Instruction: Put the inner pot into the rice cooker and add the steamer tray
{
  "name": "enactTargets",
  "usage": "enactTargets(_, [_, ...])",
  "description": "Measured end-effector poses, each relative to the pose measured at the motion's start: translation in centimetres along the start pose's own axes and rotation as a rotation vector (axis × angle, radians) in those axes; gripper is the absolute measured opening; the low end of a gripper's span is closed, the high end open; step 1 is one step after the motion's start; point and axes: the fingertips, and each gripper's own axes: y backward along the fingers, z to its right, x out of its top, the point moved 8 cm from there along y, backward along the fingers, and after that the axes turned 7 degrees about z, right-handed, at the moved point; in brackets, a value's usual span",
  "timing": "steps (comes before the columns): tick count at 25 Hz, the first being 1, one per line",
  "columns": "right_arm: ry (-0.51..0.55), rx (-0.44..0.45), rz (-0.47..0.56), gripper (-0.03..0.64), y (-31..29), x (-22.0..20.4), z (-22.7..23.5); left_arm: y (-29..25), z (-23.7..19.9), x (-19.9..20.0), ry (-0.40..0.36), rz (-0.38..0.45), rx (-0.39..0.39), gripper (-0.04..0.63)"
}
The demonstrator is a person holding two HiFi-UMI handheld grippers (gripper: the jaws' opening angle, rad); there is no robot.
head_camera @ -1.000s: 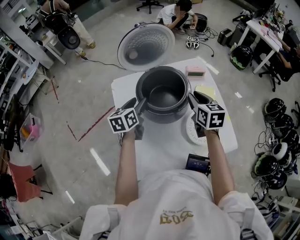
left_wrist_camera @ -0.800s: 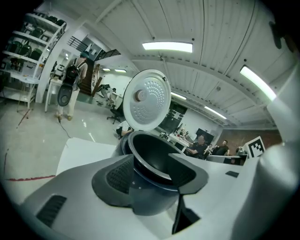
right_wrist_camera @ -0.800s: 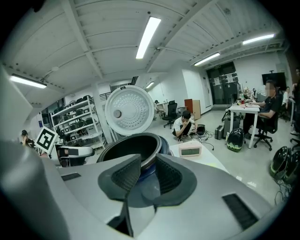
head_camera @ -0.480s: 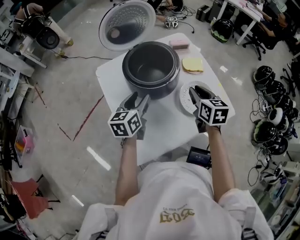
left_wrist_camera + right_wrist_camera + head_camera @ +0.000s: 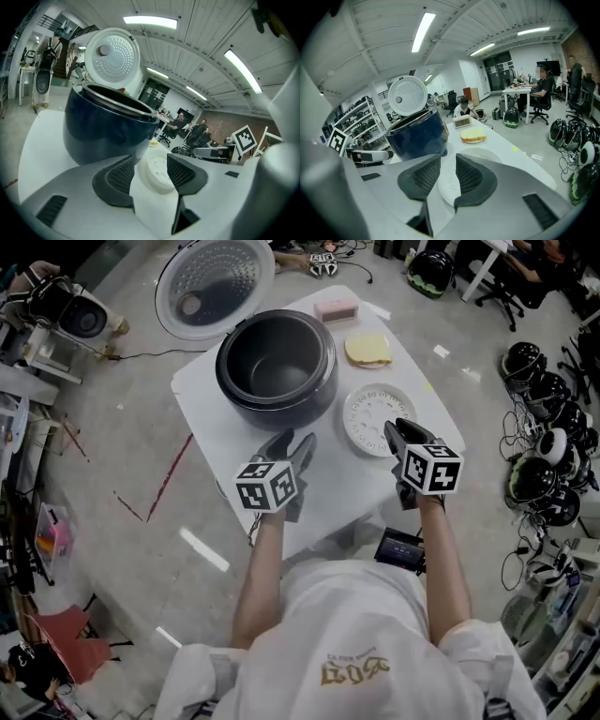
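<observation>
The dark rice cooker (image 5: 277, 367) stands on the white table (image 5: 220, 432) with its white lid (image 5: 208, 285) swung open behind; its dark inner pot sits inside. The white steamer tray (image 5: 375, 416) lies flat to the cooker's right. My left gripper (image 5: 292, 443) hovers in front of the cooker (image 5: 105, 129), open; its jaws have just been closing with nothing between them. My right gripper (image 5: 401, 431) hangs over the tray's near right edge, open, the tray (image 5: 449, 185) showing below the gap. The tray (image 5: 157, 169) lies beyond the left gripper (image 5: 150, 161).
A yellow sponge-like slab (image 5: 367, 350) and a pink clock (image 5: 336, 310) lie at the table's far right. A dark device (image 5: 398, 546) sits below the near table edge. Helmets (image 5: 534, 474) and cables litter the floor at right; desks and seated people lie beyond.
Both grippers have drawn back from the cooker's sides toward me. The left now hovers before the cooker, the right over the steamer tray's edge.
</observation>
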Motion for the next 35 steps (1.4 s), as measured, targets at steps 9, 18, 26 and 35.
enactTargets(9, [0.018,0.019,-0.127,0.121,-2.7,-0.8,7.5,-7.0,2.2,-3.9,0.084,-0.129,-0.001,0.244])
enactTargets(18, [0.036,0.027,-0.227,0.128,-5.2,-1.8,13.5,-12.1,2.3,-6.4,0.163,-0.189,0.078,0.239])
enactTargets(26, [-0.014,0.076,-0.279,0.132,-6.7,-2.9,16.3,-14.0,1.3,-7.7,0.215,-0.228,0.146,0.241])
enactTargets(35, [-0.08,0.128,-0.322,0.133,-7.8,-3.9,16.2,-14.4,1.1,-8.6,0.255,-0.257,0.157,0.221])
